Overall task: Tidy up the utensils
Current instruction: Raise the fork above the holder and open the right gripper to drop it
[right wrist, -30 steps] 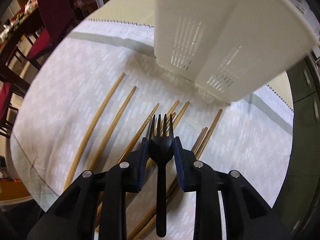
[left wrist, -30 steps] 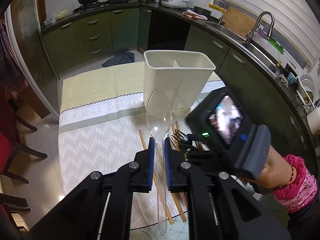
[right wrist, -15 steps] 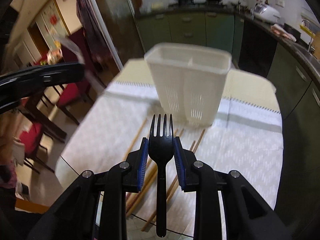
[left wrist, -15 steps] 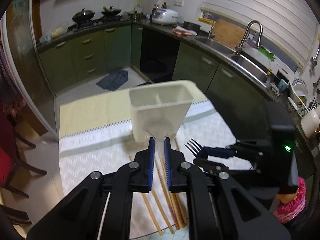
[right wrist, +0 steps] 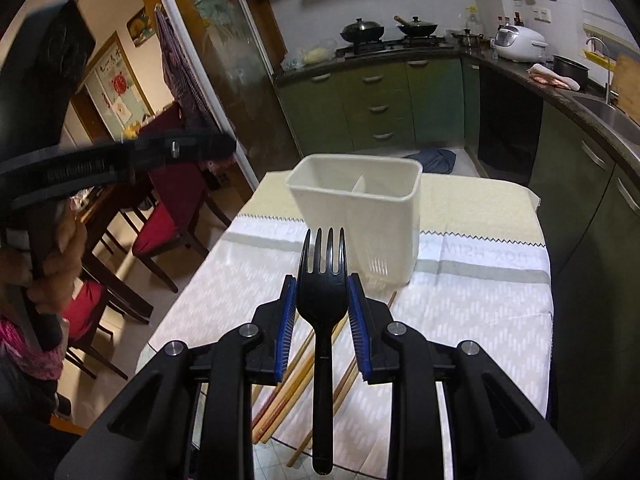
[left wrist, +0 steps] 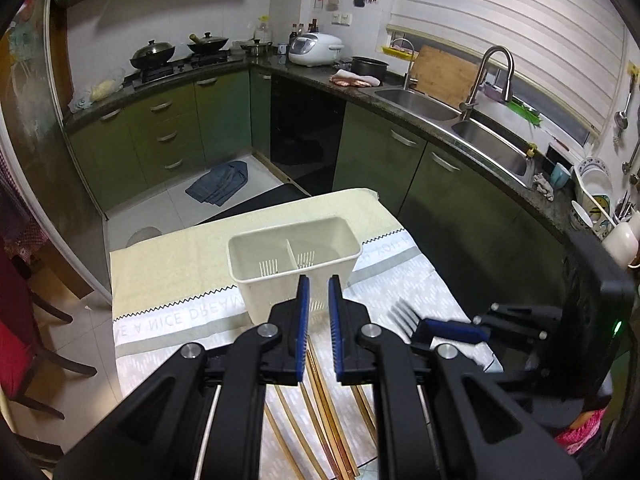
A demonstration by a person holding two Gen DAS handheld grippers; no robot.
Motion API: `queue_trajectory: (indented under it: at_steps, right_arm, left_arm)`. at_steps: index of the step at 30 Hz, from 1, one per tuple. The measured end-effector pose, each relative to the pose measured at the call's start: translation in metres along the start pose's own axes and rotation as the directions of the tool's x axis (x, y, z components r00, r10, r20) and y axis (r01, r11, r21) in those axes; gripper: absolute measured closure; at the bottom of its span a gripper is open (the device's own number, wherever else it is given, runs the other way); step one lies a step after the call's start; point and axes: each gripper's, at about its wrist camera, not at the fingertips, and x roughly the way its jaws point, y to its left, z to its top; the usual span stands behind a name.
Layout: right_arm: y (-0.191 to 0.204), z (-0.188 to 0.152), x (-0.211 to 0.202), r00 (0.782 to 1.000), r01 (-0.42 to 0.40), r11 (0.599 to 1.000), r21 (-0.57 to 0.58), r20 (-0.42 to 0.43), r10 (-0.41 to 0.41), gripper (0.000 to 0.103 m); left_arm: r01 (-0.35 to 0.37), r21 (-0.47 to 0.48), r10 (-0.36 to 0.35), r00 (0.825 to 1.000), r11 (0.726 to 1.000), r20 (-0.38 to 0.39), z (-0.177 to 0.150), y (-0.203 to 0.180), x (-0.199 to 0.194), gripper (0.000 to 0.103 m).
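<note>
My left gripper (left wrist: 318,300) is shut on a clear plastic spoon (left wrist: 318,320), which barely shows against the caddy behind it. The white two-compartment utensil caddy (left wrist: 260,284) stands upright on the cloth just beyond the left fingertips, and both of its compartments look empty. My right gripper (right wrist: 322,284) is shut on a black plastic fork (right wrist: 322,280), tines forward, held above the table short of the caddy (right wrist: 360,216). In the left wrist view the fork (left wrist: 402,314) and right gripper (left wrist: 440,330) hover at the right. The left gripper (right wrist: 192,146) appears blurred at the upper left of the right wrist view.
Several wooden chopsticks (left wrist: 320,420) lie on the white patterned tablecloth (left wrist: 168,344) below both grippers, also seen as chopsticks (right wrist: 296,376). Dark chairs with red cushions (right wrist: 160,224) stand left of the table. Green kitchen cabinets and a sink counter (left wrist: 460,120) run along the right.
Both grippers have risen and drawn back from the table, each keeping its utensil. The caddy now looks smaller and is seen from above. The right gripper tilted up from the chopsticks.
</note>
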Motion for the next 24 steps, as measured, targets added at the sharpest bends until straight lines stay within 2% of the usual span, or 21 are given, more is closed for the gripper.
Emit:
queue_trajectory:
  at_steps: [3,6,10,12,15,17,20,24]
  right_arm:
    - [-0.003,0.013,-0.005,0.998,-0.017,1.000,0.015,0.059,0.017,0.077]
    - [-0.005,0.033,-0.012,0.988,-0.018,0.999,0.035,0.156,0.012,0.077]
    - [-0.010,0.073,-0.018,0.947,-0.008,0.997,0.074,0.320,-0.016,0.077]
    - [-0.012,0.097,-0.019,0.915,0.008,0.997,0.082,0.402,-0.040,0.077]
    - [-0.018,0.123,-0.012,0.868,0.055,0.994,0.089,0.488,-0.092,0.077]
    - [-0.024,0.135,-0.001,0.849,0.087,0.991,0.098,0.512,-0.125,0.077]
    - [-0.036,0.148,0.027,0.843,0.123,0.987,0.104,0.514,-0.159,0.077]
    - [-0.050,0.146,0.067,0.867,0.126,0.985,0.114,0.471,-0.166,0.077]
  left_arm:
    - [-0.002,-0.013,0.002,1.000,1.000,-0.012,-0.005,0.008,0.003,0.093]
    - [-0.018,-0.021,0.018,1.000,1.000,-0.010,-0.013,0.018,0.002,0.093]
    - [-0.031,-0.041,0.031,0.999,0.999,-0.014,-0.025,0.034,-0.002,0.093]
    - [-0.039,-0.049,0.038,0.999,0.998,-0.011,-0.034,0.042,-0.005,0.093]
    - [-0.046,-0.069,0.045,0.999,0.997,-0.012,-0.045,0.055,-0.007,0.093]
    - [-0.053,-0.083,0.052,0.998,0.995,-0.019,-0.052,0.064,-0.005,0.093]
    - [-0.063,-0.104,0.059,0.998,0.993,-0.036,-0.062,0.075,-0.002,0.093]
    - [-0.067,-0.119,0.062,0.997,0.991,-0.039,-0.071,0.085,-0.003,0.093]
